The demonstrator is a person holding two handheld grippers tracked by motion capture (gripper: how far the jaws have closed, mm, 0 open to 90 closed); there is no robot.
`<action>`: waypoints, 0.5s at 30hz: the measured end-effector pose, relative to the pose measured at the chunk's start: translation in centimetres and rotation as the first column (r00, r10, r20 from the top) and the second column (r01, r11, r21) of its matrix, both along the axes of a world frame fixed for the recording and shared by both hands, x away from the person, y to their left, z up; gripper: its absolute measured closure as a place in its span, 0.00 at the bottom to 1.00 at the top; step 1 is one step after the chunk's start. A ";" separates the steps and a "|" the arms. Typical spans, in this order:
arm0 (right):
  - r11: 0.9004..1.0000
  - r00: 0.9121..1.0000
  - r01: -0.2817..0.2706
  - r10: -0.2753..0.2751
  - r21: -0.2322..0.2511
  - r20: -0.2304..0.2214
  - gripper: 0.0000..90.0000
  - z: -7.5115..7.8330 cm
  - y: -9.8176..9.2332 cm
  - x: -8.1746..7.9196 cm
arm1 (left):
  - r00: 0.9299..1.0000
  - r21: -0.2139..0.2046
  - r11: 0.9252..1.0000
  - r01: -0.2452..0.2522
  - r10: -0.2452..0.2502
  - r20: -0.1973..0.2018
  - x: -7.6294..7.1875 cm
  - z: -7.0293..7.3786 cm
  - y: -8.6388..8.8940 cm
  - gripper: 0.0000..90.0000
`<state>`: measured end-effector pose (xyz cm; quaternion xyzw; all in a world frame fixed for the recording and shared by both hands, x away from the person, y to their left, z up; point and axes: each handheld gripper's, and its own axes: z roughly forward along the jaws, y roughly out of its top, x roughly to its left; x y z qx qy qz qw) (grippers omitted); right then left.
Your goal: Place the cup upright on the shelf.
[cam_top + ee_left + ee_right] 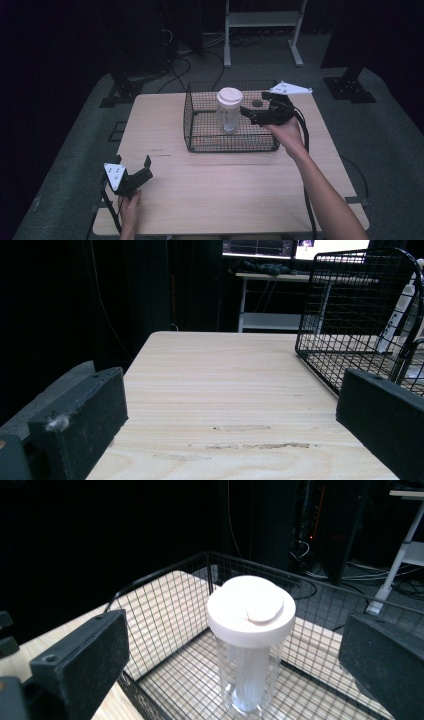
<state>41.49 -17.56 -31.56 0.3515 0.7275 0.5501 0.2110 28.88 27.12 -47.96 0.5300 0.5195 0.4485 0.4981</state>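
Note:
A clear plastic tumbler with a white lid (229, 109) stands upright inside a black wire basket (200, 142) at the middle back of the wooden table (225, 190). My right gripper (248, 114) hovers over the basket's right side, open, just right of the tumbler and not touching it. In the right gripper view the tumbler (251, 645) stands ahead, between the two spread jaws. My left gripper (143, 169) rests open near the table's front left corner, with nothing between its jaws. The left gripper view looks across bare wood toward the basket (320, 345).
A small dark round object (257, 103) lies on the basket floor behind the right gripper. A white metal stand (262, 22) and black equipment bases (350, 87) are on the floor beyond the table. Cables (180, 65) run over the floor.

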 end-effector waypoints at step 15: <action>1.000 1.000 0.004 -0.004 0.014 -0.002 0.00 -1.7 -2.6 -2.3 | 1.000 0.013 1.000 0.001 -0.001 -0.001 0.0 0.0 -0.1 0.00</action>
